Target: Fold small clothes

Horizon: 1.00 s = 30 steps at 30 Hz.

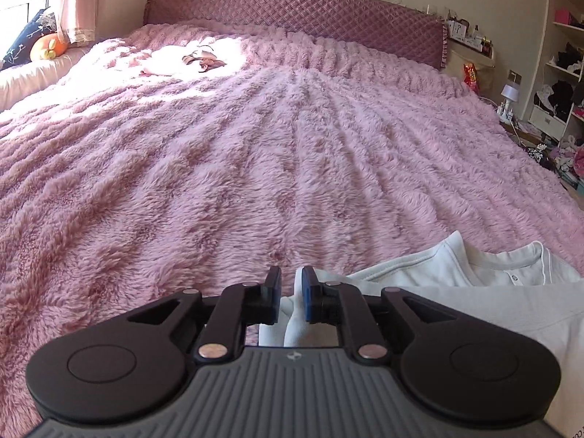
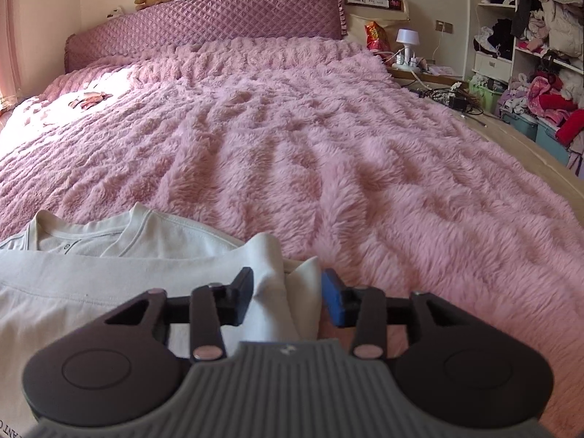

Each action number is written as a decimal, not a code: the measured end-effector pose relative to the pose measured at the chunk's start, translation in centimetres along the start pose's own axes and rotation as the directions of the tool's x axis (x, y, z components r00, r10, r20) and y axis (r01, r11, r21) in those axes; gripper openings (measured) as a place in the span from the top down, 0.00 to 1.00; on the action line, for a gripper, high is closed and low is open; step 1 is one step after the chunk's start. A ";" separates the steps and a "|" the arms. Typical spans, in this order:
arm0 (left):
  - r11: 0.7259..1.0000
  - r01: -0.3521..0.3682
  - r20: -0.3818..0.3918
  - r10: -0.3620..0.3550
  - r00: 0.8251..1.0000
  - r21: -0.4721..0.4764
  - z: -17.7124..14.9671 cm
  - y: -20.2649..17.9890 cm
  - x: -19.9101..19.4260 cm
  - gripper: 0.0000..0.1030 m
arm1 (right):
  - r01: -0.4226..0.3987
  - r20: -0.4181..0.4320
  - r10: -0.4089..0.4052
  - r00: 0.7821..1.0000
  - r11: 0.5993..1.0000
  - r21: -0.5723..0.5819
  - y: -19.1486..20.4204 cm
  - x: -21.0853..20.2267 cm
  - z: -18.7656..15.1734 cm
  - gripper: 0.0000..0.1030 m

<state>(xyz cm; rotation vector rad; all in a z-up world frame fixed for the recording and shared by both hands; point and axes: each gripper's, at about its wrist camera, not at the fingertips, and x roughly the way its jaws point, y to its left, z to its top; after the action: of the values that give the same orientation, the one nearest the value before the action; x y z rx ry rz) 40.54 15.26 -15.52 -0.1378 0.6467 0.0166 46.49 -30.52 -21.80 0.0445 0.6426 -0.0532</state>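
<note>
Shirt: a white shirt (image 1: 456,266) is lying on the near edge of the bed, its buttoned collar facing up and a folded layer sitting across its lower part.
Blanket: a fluffy pink blanket (image 1: 255,153) is covering the whole bed under the shirt, running back to a quilted purple headboard (image 1: 292,14).
Left gripper: the left gripper (image 1: 291,294) is sitting low over the shirt's left edge with its jaws only a narrow gap apart. A fold of the white fabric is poking up in that gap, but honestly I can't tell if the pads are actually pinching it or just sitting beside it.
Right gripper: the right gripper (image 2: 287,297) is standing fairly wide over the shirt's right edge. A bunched ridge of white cloth is rising between the jaws, and the pads aren't pressing on it, so nothing's gripped there.
Far corner: some small crumpled clothes (image 1: 202,60) are lying in a sunlit patch near the headboard, well apart from the shirt.
Room: cluttered shelves (image 2: 540,36) are standing along the right wall.
</note>
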 end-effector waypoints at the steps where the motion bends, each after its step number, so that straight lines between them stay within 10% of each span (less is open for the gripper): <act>1: 0.999 0.037 0.028 -0.037 0.999 -0.009 0.2 0.3 -1.4 0.87 | -0.018 0.031 0.018 0.999 1.000 0.006 -0.3 -1.2 0.0 0.50; 8: 0.964 0.265 0.006 -0.265 0.964 0.011 -3.2 -0.6 -10.1 0.86 | -0.234 0.066 0.235 0.970 0.972 -0.015 -0.2 -11.0 -3.2 0.51; 13: 0.953 0.304 -0.044 -0.303 0.952 0.013 -7.1 -1.8 -12.9 0.86 | -0.304 0.014 0.306 0.952 0.948 -0.093 1.9 -15.6 -6.9 0.51; 30: 0.944 0.280 -0.179 -0.310 0.934 -0.174 -13.3 2.1 -9.5 0.90 | -0.200 -0.117 0.204 0.972 0.978 0.052 -0.6 -13.4 -13.6 0.66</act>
<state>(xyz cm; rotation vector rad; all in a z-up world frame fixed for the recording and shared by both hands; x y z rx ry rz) 24.81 15.78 -20.55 -0.3823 0.8247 -0.2447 27.56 -29.80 -24.64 0.1528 0.7559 0.1343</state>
